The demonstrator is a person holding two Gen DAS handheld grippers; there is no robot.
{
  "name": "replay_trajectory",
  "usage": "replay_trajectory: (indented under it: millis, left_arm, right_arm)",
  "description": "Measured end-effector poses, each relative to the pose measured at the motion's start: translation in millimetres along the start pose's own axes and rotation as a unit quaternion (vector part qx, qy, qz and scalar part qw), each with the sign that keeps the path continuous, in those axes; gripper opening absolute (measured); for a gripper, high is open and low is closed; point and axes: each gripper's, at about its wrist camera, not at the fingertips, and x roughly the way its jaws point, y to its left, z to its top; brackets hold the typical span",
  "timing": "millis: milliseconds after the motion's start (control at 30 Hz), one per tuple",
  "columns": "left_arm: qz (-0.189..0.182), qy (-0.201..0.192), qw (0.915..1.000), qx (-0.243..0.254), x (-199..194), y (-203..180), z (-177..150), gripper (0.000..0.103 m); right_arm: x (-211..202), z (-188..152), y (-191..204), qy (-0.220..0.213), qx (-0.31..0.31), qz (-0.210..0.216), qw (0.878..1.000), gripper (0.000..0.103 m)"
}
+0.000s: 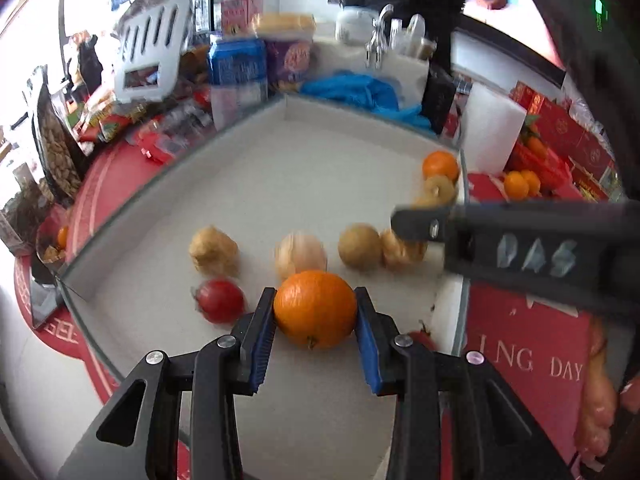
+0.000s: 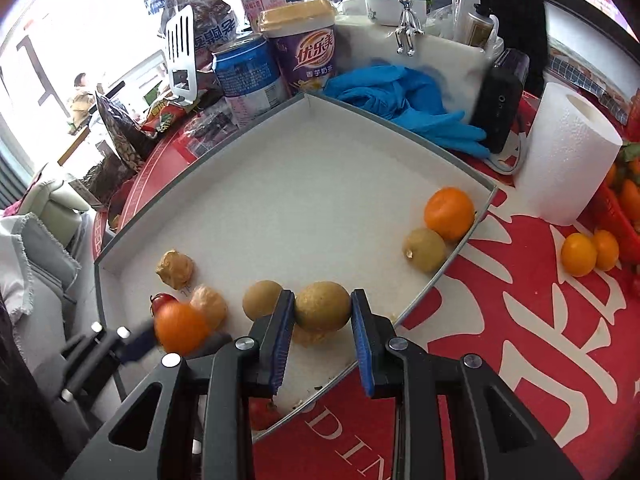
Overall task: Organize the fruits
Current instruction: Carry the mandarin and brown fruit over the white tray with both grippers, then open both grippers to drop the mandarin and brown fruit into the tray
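My left gripper [image 1: 315, 310] is shut on an orange [image 1: 315, 309] and holds it above the white tray [image 1: 280, 184]; it also shows in the right wrist view [image 2: 182, 328]. My right gripper [image 2: 323, 306] is shut on a yellow-green round fruit [image 2: 323, 306] above the tray's [image 2: 304, 184] near edge. On the tray lie a red tomato [image 1: 220, 300], a peeled mandarin [image 1: 301, 254], a brown lumpy fruit [image 1: 214, 252], another yellow-green fruit [image 2: 262, 299], and at the right rim an orange [image 2: 450, 213] beside a yellow-green fruit [image 2: 426, 250].
A paper towel roll [image 2: 568, 152], blue gloves [image 2: 404, 96], a blue can [image 2: 248, 76] and a purple cup [image 2: 304, 44] stand behind the tray. Small oranges [image 2: 590, 252] lie on the red tablecloth at right. A tomato [image 2: 262, 414] sits under my right gripper.
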Motion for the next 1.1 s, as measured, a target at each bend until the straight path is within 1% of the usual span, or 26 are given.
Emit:
replay_trajectory:
  millis: [133,200,267,300,333,367,400,433,467,500,667,767,867,1000,1100]
  left_arm:
    - [0.0,-0.008,1.0,0.0,-4,0,4,0.041]
    - [0.008,-0.019,0.9998,0.003,-9,-1,6,0.042]
    - [0.015,-0.03,0.9994,0.007,-14,-1,6,0.056]
    - [0.017,-0.037,0.9991,0.007,-18,-1,6,0.072]
    - [0.02,-0.045,0.9988,0.007,-21,-2,6,0.083]
    - [0.023,-0.055,0.9982,0.006,-25,-1,6,0.083]
    - [0.024,-0.062,0.9977,0.009,-29,-2,6,0.083]
    - [0.025,-0.063,0.9976,0.012,-31,-4,6,0.083]
    - [0.025,-0.063,0.9975,0.016,-33,-5,6,0.083]
    - [0.025,-0.065,0.9974,0.017,-35,-6,6,0.083]
    - [0.021,-0.066,0.9972,0.028,-43,-16,9,0.083]
    - [0.013,-0.068,0.9969,0.036,-49,-27,10,0.083]
    - [-0.008,-0.062,0.997,0.047,-52,-43,13,0.083]
    - [-0.032,-0.053,0.9955,0.072,-54,-67,14,0.083]
    - [-0.054,-0.041,0.9941,0.085,-55,-86,14,0.083]
  right_arm:
    - [-3,7,3,-0.009,-0.004,0.0,1.0,0.03]
    - [-3,10,4,-0.011,-0.004,0.002,1.0,0.03]
    - [-2,12,5,-0.012,-0.007,0.006,1.0,0.03]
    - [-1,14,6,-0.011,-0.008,0.011,1.0,0.03]
    - [0,14,6,-0.009,-0.008,0.014,1.0,0.03]
    - [1,15,6,-0.007,-0.008,0.017,1.0,0.031]
    - [1,15,6,-0.006,-0.004,0.019,1.0,0.051]
    - [-1,15,4,-0.01,0.0,0.018,1.0,0.088]
    - [-5,15,2,-0.02,0.007,0.014,1.0,0.101]
    - [-14,14,-1,-0.039,0.014,0.008,0.999,0.103]
    - [-45,8,-22,-0.076,0.034,-0.009,0.997,0.103]
    - [-58,-1,-50,-0.088,0.059,-0.031,0.994,0.103]
    - [-61,-12,-92,-0.082,0.099,-0.055,0.99,0.103]
    - [-64,-32,-158,-0.073,0.166,-0.104,0.978,0.103]
    - [-68,-44,-200,-0.066,0.197,-0.147,0.967,0.103]
